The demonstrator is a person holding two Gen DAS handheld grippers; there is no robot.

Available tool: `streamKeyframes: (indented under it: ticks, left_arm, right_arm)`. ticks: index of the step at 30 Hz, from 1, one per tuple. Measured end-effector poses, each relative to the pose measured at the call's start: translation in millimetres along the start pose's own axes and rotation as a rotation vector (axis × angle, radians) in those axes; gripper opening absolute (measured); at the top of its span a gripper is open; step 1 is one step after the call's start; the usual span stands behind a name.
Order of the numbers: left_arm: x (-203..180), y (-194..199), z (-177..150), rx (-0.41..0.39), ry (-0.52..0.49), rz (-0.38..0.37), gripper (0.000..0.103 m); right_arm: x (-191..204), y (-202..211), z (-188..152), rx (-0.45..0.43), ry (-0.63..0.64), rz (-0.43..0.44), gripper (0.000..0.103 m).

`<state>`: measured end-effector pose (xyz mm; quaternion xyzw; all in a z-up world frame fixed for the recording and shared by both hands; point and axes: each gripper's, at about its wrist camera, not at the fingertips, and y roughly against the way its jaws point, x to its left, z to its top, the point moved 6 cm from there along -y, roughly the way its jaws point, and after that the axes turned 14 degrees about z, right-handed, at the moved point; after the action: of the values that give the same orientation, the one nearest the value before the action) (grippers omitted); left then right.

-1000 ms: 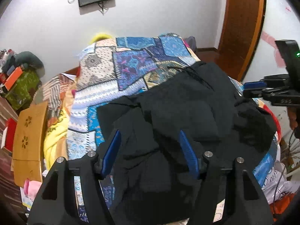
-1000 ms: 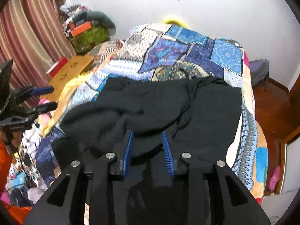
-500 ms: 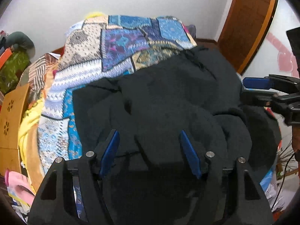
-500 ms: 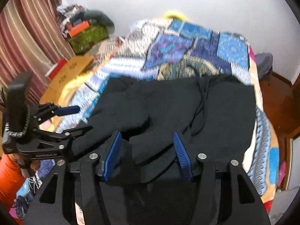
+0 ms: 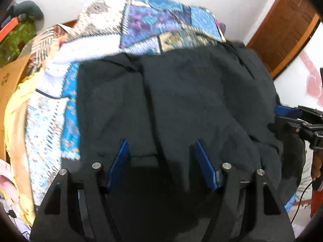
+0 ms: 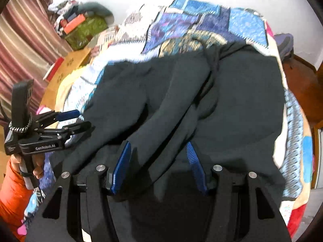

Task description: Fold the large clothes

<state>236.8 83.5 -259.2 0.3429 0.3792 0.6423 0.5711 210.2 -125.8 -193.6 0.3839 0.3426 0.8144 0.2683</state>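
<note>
With my left claw (image 5: 161, 161) gaping over the near hem and my right claw (image 6: 159, 161) likewise spread, neither pinching cloth, I judge the one black garment (image 5: 191, 100) lies flat on the patchwork bed (image 5: 141, 20) ready for both claws to start folding.
</note>
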Motion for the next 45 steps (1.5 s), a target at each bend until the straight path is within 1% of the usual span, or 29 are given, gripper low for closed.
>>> streamKeyframes:
  ticks: [2,6,9,11,14,15,18,20,22,25,26,28,30,31,35,36,37,38,39,40,41,42,43,44,45]
  left_arm:
    - [13,7,9,-0.028,0.03,0.012,0.067]
    - [52,17,29,-0.077,0.121,0.042,0.067]
    - [87,14,36,-0.078,0.185,0.077,0.067]
    - [104,8,36,-0.065,0.23,0.075,0.067]
    - [124,-11,31,-0.013,0.302,0.039,0.067]
    - [128,-21,28,0.016,0.329,0.023,0.067]
    - [132,-49,19,0.087,0.376,-0.027,0.067]
    - [132,-66,14,0.128,0.402,-0.065,0.067]
    - [130,-85,11,0.171,0.439,-0.119,0.067]
    - [130,-107,7,0.229,0.5,-0.219,0.067]
    - [131,-112,6,0.242,0.518,-0.242,0.067]
    - [137,-124,7,0.256,0.557,-0.247,0.067]
    - [141,-133,9,0.252,0.57,-0.256,0.065]
    - [143,-136,11,0.248,0.579,-0.259,0.063]
    - [146,-144,18,0.219,0.596,-0.28,0.062]
    - [144,-147,20,0.218,0.597,-0.293,0.059]
    - [142,-149,21,0.221,0.597,-0.311,0.058]
    - [140,-150,23,0.225,0.596,-0.336,0.058]
    - [138,-153,25,0.233,0.603,-0.364,0.054]
    - [138,-154,25,0.242,0.609,-0.37,0.048]
    - [138,-154,24,0.251,0.614,-0.373,0.045]
    - [138,-155,25,0.259,0.615,-0.373,0.039]
    - [137,-154,26,0.267,0.609,-0.363,0.031]
    - [135,-152,28,0.268,0.596,-0.353,0.027]
    - [134,-149,30,0.263,0.577,-0.324,0.021]
  right_arm:
    - [-3,10,7,-0.036,-0.012,0.0,0.053]
    - [-26,41,20,-0.12,-0.057,-0.021,0.053]
    - [-48,61,26,-0.165,-0.105,-0.044,0.054]
    - [-62,70,28,-0.183,-0.133,-0.064,0.054]
    - [-85,79,27,-0.197,-0.183,-0.098,0.054]
    - [-97,80,26,-0.2,-0.213,-0.105,0.054]
    - [-120,82,20,-0.197,-0.288,-0.105,0.054]
    - [-132,78,15,-0.187,-0.343,-0.079,0.054]
    - [-144,70,11,-0.168,-0.402,-0.043,0.054]
    - [-152,57,6,-0.137,-0.448,0.008,0.054]
    - [-153,53,6,-0.128,-0.468,0.026,0.054]
    - [-152,42,5,-0.092,-0.47,0.08,0.054]
    - [-153,33,5,-0.073,-0.472,0.094,0.054]
    - [-155,31,6,-0.072,-0.476,0.099,0.054]
    - [-160,30,14,-0.105,-0.496,0.158,0.054]
    - [-162,29,16,-0.11,-0.508,0.175,0.054]
    - [-163,27,19,-0.114,-0.519,0.194,0.057]
    - [-162,26,21,-0.115,-0.523,0.204,0.057]
    - [-161,25,24,-0.114,-0.516,0.211,0.057]
    - [-159,26,25,-0.114,-0.507,0.21,0.056]
    - [-158,25,27,-0.113,-0.498,0.207,0.056]
    - [-156,25,29,-0.116,-0.485,0.196,0.054]
    - [-154,25,30,-0.119,-0.47,0.189,0.049]
    - [-153,25,32,-0.121,-0.459,0.183,0.033]
    - [-152,26,34,-0.124,-0.449,0.171,0.024]
